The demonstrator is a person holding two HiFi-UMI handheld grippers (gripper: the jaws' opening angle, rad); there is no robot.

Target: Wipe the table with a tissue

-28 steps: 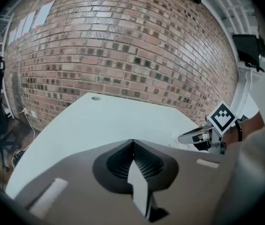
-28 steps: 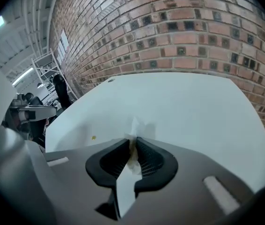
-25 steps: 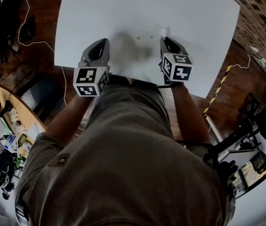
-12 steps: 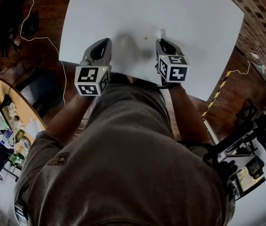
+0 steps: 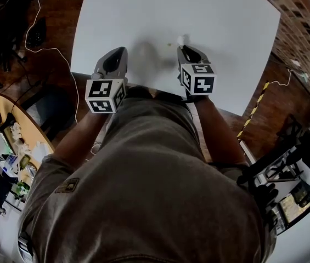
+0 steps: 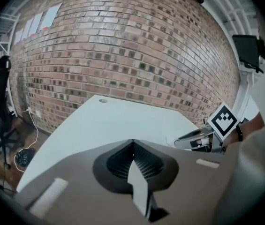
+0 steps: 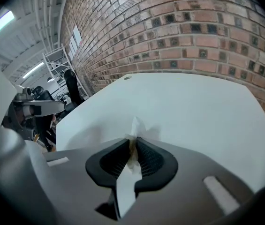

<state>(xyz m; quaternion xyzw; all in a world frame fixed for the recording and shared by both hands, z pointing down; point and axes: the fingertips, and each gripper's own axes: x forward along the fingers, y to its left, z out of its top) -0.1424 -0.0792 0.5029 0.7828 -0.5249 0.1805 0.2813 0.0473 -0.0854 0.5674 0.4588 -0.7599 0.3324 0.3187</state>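
Observation:
The white table [image 5: 209, 10] fills the upper head view. My right gripper [image 5: 183, 47] is shut on a small white tissue [image 5: 183, 39], whose tip pokes out past the jaws and rests on the tabletop. In the right gripper view the tissue [image 7: 135, 128] is pinched between the ribbed pads and carries a brownish stain. A tiny yellowish spot [image 5: 172, 44] lies just left of it. My left gripper [image 5: 117, 56] hovers over the table's near edge, shut with nothing in it; its jaws [image 6: 133, 146] meet in the left gripper view.
A brick wall [image 6: 123, 55] rises behind the table. A white cable [image 5: 45, 48] trails on the wooden floor at the left. A round cluttered table [image 5: 6, 141] stands at the lower left, and dark equipment [image 5: 286, 158] at the right.
My right gripper with the tissue has slid left along the table, towards the yellowish spot. One of the two spots seen earlier is gone. The left gripper has stayed put.

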